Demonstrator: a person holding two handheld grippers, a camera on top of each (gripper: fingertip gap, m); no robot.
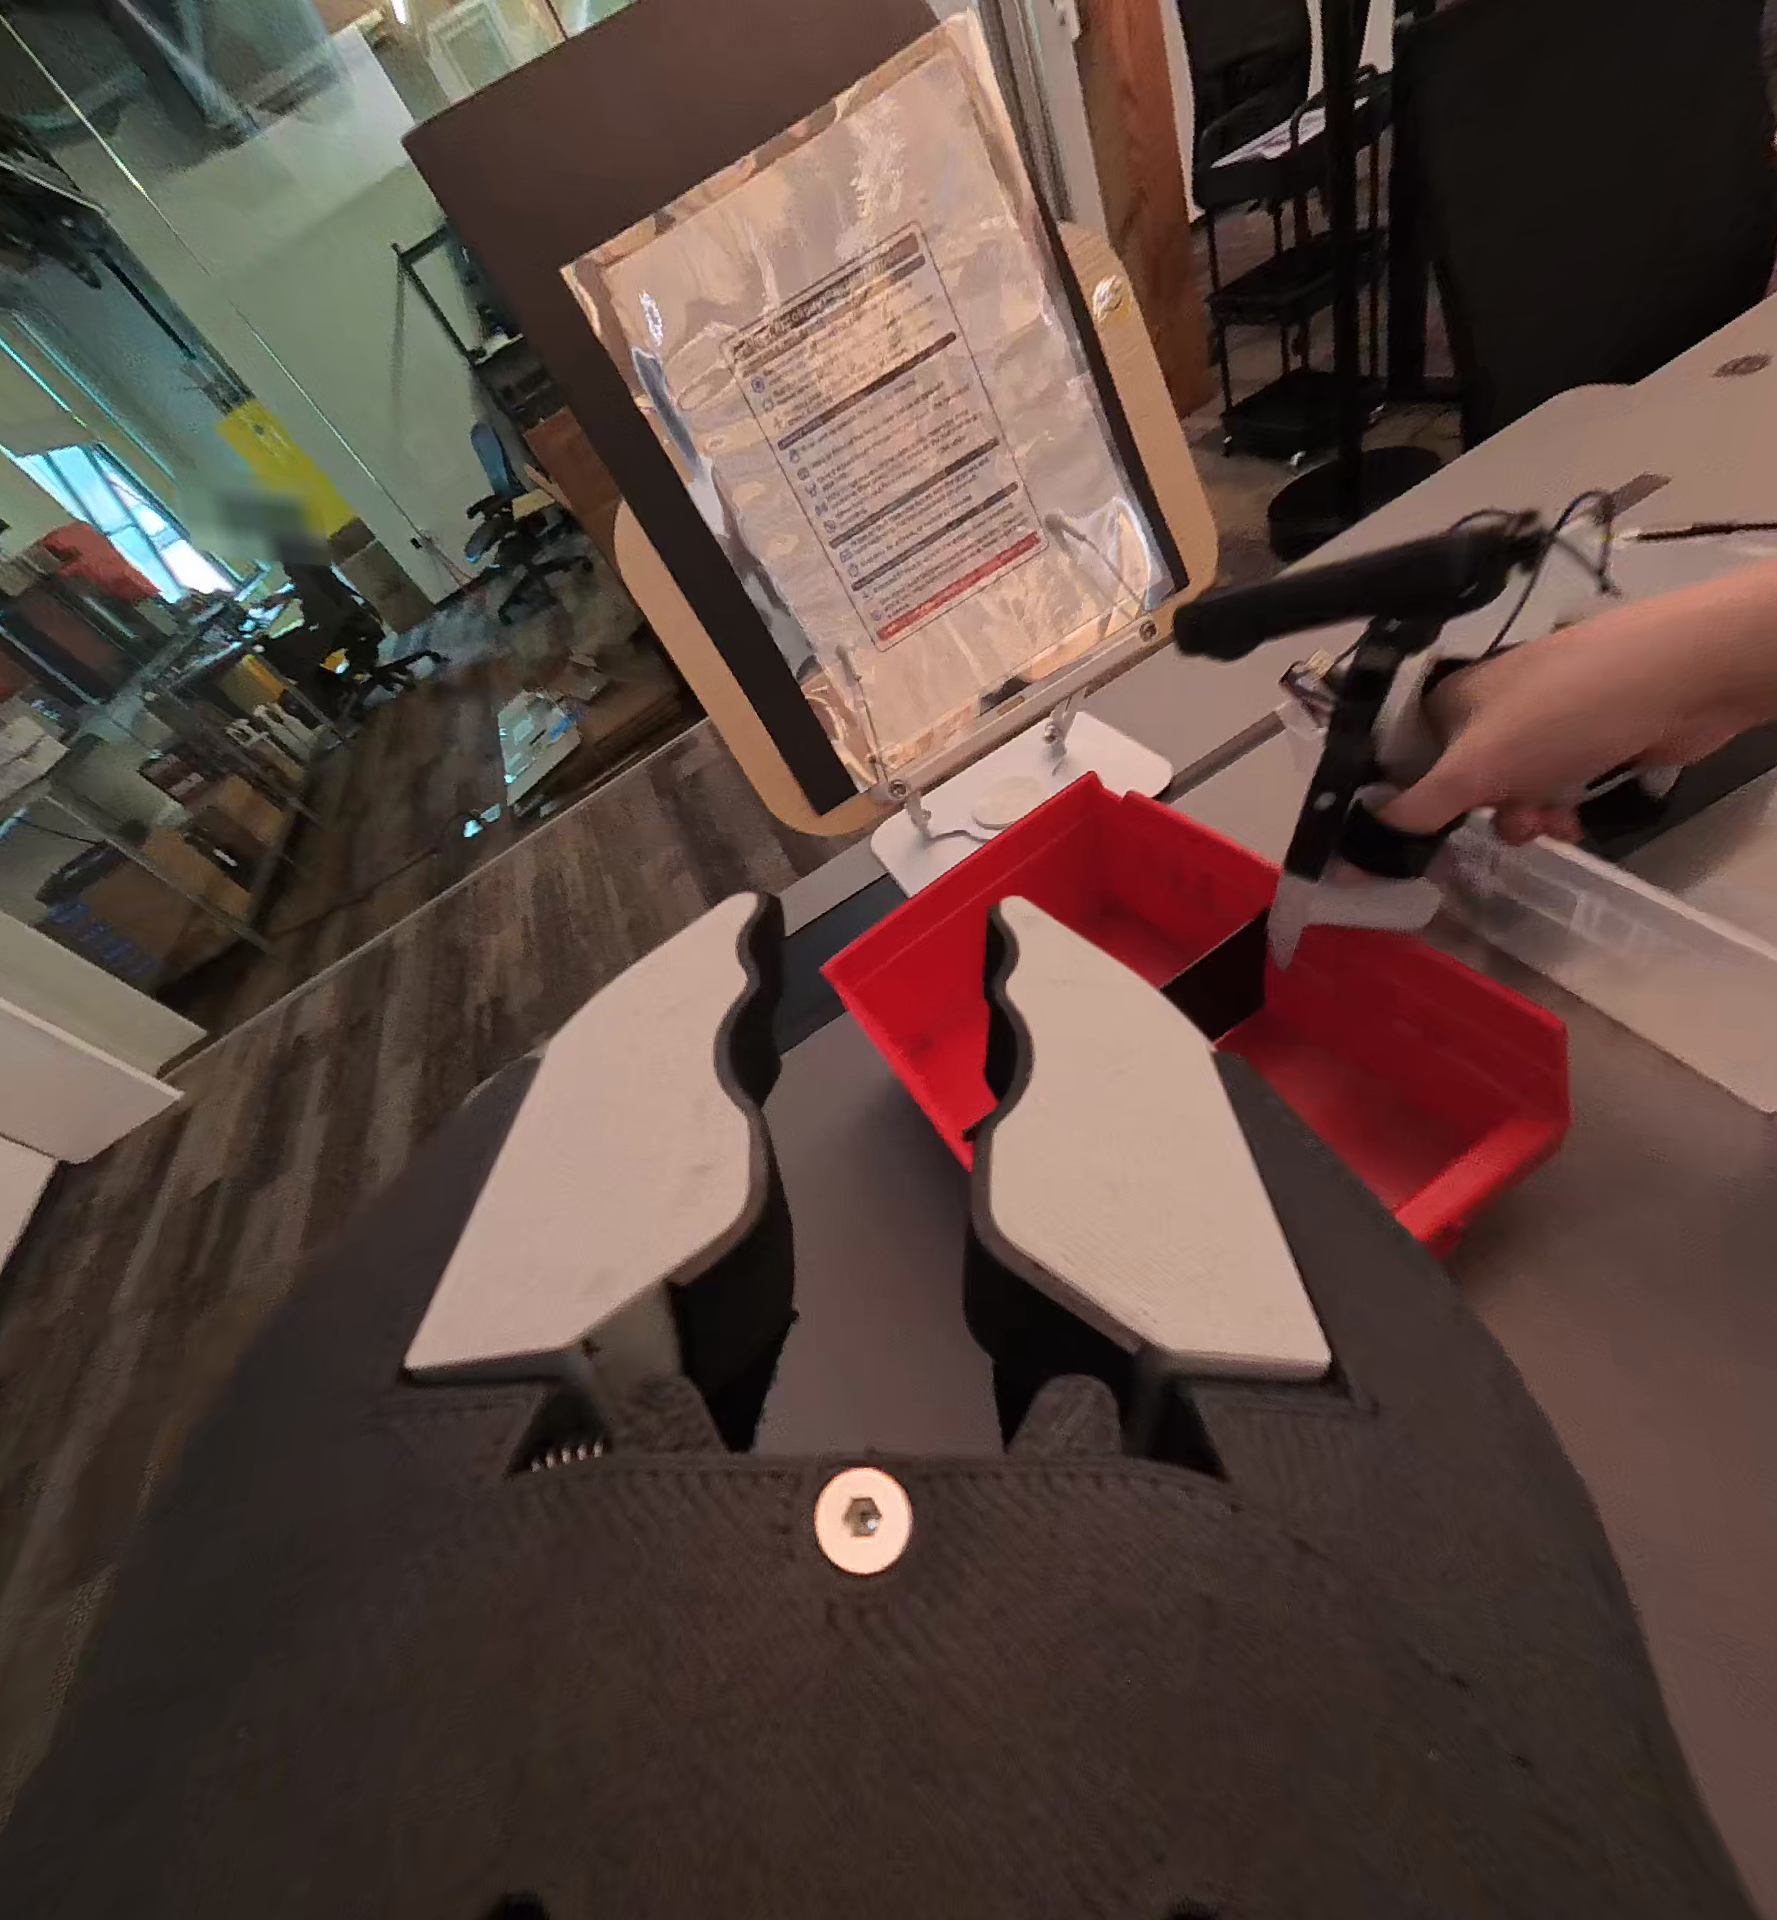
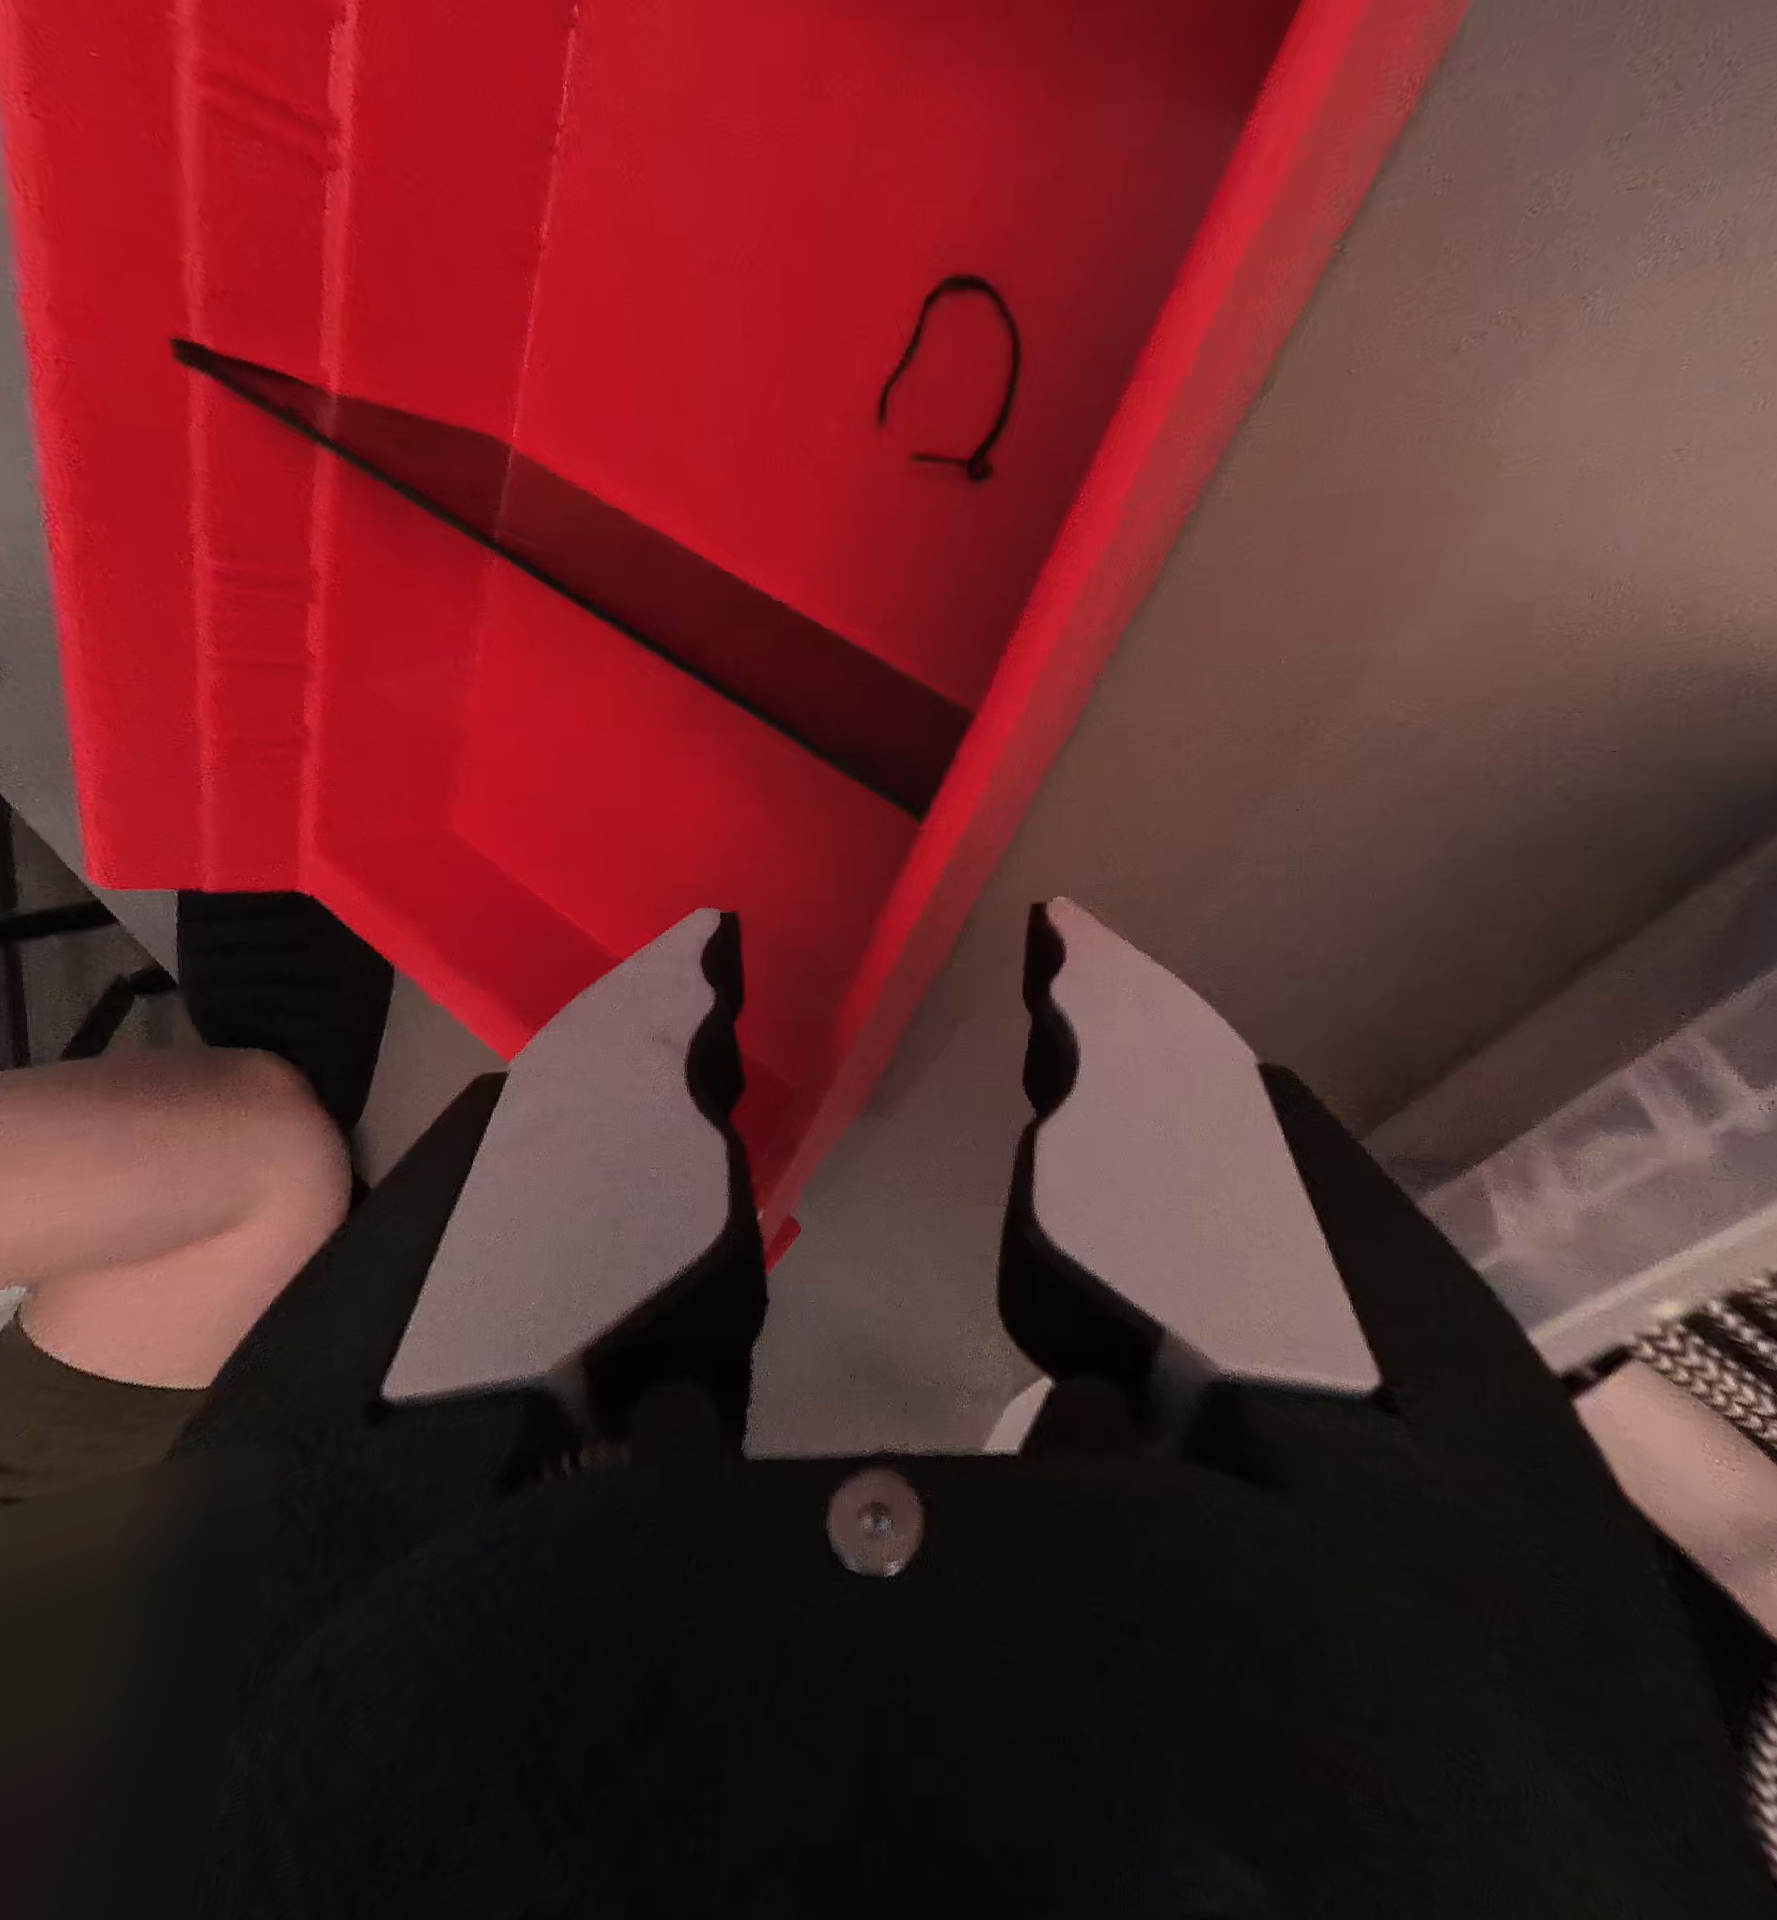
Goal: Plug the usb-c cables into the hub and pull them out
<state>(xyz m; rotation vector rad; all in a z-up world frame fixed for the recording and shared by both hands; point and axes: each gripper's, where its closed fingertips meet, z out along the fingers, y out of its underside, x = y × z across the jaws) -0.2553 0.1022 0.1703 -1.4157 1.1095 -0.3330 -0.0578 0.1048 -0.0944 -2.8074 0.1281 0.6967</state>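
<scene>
My left gripper (image 1: pixel 879 935) is open and empty, held above the grey table in front of a red bin (image 1: pixel 1435 1174). The bin has a black divider (image 1: pixel 1216 987) across its middle. My right gripper (image 2: pixel 884 935) is open and empty, pointing down over the bin's near rim (image 2: pixel 1112 582). In the left wrist view it (image 1: pixel 1299 925) is held by a hand above the divider. A small black loop of tie (image 2: pixel 957 374) lies in the bin's far compartment. A black-and-white braided cable (image 2: pixel 1746 1382) shows at the lower right. No hub is in view.
A laminated sheet on a stand (image 1: pixel 863 447) rises just behind the bin. A clear plastic box (image 1: pixel 1642 956) lies to the right of the bin, also in the right wrist view (image 2: pixel 1642 1091). The table edge and floor lie to the left (image 1: pixel 396 987). A person's arm (image 2: pixel 115 1174) is at left. There is about 35 cm between the tips of the two grippers.
</scene>
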